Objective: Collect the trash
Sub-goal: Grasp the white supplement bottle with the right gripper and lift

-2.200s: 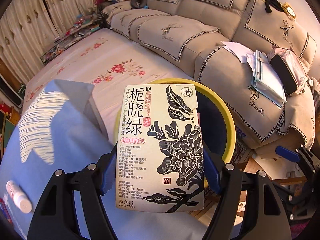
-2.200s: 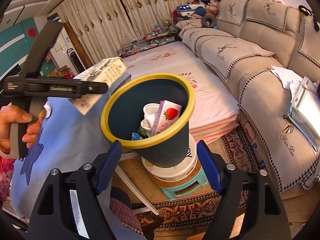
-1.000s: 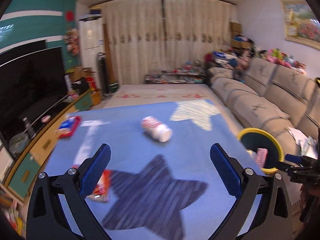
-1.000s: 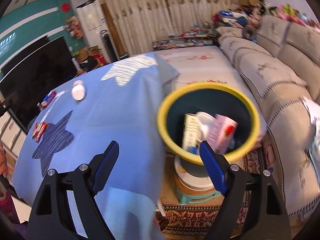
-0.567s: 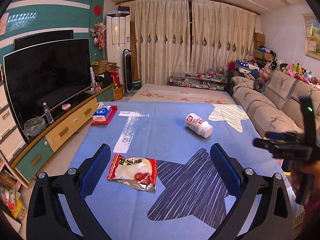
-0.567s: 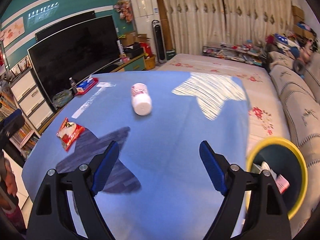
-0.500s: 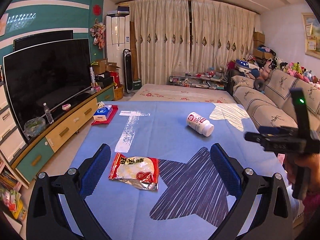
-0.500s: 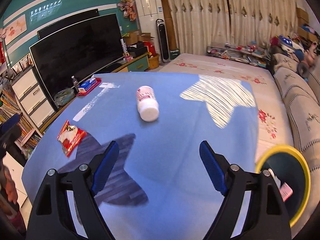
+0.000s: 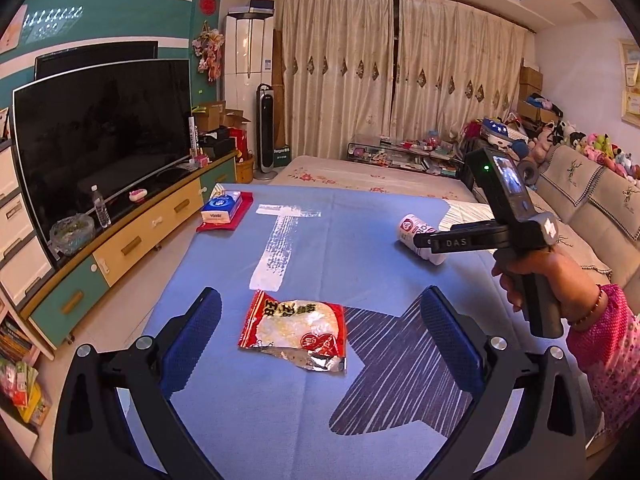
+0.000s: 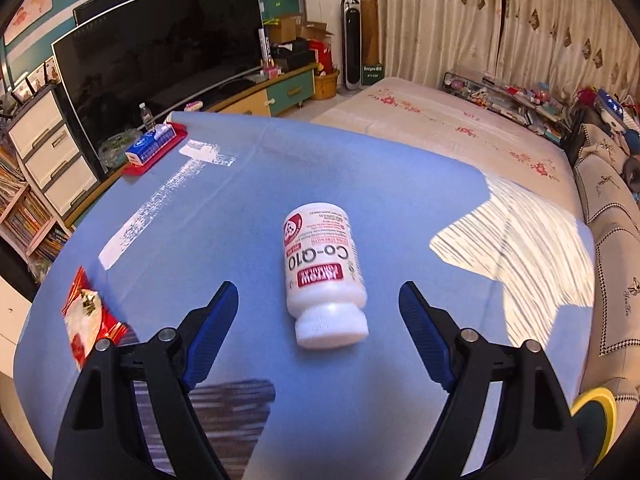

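A blue tablecloth (image 9: 320, 248) with white and dark striped star shapes covers the table, which fills the near part of both views. To the left stands a large dark television (image 9: 100, 132) on a low yellow and teal cabinet (image 9: 132, 240); cream curtains (image 9: 400, 72) hang along the far wall, and a beige sofa (image 9: 592, 196) runs down the right side. At the far left edge of the cloth a blue tissue pack (image 10: 150, 144) sits on a red tray.

The left gripper (image 9: 320, 336) has its blue pads spread wide, empty, with a red snack wrapper (image 9: 294, 330) lying flat on the cloth between and just beyond them (its torn silver edge faces near). The right gripper (image 10: 318, 328) is likewise spread wide and holds nothing.

A white pill bottle (image 10: 322, 276) lies on its side on the cloth, between the right gripper's pads and slightly beyond them. Its long axis runs near to far, with the white cap pointing near and the base pointing far. At the right wrist view's lower right edge, the yellow rim of a trash bin (image 10: 596, 404) shows beside the table.
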`<state>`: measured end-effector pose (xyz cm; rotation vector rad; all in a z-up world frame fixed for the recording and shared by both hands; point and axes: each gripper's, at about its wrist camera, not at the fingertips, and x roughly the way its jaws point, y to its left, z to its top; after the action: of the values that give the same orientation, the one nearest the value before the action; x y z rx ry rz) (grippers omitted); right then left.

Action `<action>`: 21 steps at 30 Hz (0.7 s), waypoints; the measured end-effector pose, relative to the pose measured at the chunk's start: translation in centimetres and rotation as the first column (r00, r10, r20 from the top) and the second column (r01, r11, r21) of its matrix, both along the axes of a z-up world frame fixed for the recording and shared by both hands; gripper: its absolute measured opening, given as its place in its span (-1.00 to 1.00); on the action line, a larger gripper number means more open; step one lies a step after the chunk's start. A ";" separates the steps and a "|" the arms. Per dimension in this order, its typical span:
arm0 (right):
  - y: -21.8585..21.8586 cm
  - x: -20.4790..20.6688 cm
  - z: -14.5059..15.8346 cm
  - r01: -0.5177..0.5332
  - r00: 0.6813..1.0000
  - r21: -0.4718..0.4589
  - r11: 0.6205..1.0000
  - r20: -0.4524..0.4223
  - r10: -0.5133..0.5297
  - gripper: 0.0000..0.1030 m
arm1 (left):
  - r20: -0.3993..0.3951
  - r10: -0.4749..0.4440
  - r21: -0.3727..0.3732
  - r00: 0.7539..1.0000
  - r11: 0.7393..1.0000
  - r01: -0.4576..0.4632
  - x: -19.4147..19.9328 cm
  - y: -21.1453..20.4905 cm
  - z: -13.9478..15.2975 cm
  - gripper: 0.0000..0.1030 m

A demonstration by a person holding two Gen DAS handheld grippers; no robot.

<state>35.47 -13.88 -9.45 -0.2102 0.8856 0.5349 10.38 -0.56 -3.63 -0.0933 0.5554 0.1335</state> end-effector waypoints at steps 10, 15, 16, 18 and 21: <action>2.2 1.4 -1.7 -0.003 0.999 -0.052 0.999 -0.032 0.002 0.22 | -0.014 0.011 -0.019 1.000 1.000 -0.012 0.4 0.9 -0.8 0.90; 2.0 1.3 -1.9 0.009 0.999 -0.064 0.998 -0.038 -0.011 -0.11 | -0.015 0.010 -0.022 1.000 1.000 -0.011 0.3 0.8 -0.9 0.90; 1.9 1.2 -1.9 0.011 0.999 -0.068 0.998 -0.038 -0.014 -0.11 | -0.015 0.010 -0.021 1.000 1.000 -0.010 0.3 0.9 -0.9 0.90; 1.6 0.8 -1.7 0.012 0.999 -0.061 0.998 -0.037 -0.015 -0.11 | -0.012 0.007 -0.020 1.000 1.000 -0.007 0.2 0.8 -0.8 0.90; 0.9 -0.2 -1.1 0.018 0.999 -0.038 0.999 -0.031 -0.019 -0.11 | -0.009 0.001 -0.017 1.000 1.000 -0.001 0.1 0.6 -0.7 0.90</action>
<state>35.26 -13.01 -10.59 -0.2277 0.9273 0.5056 10.44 0.01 -4.29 -0.1093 0.5651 0.1300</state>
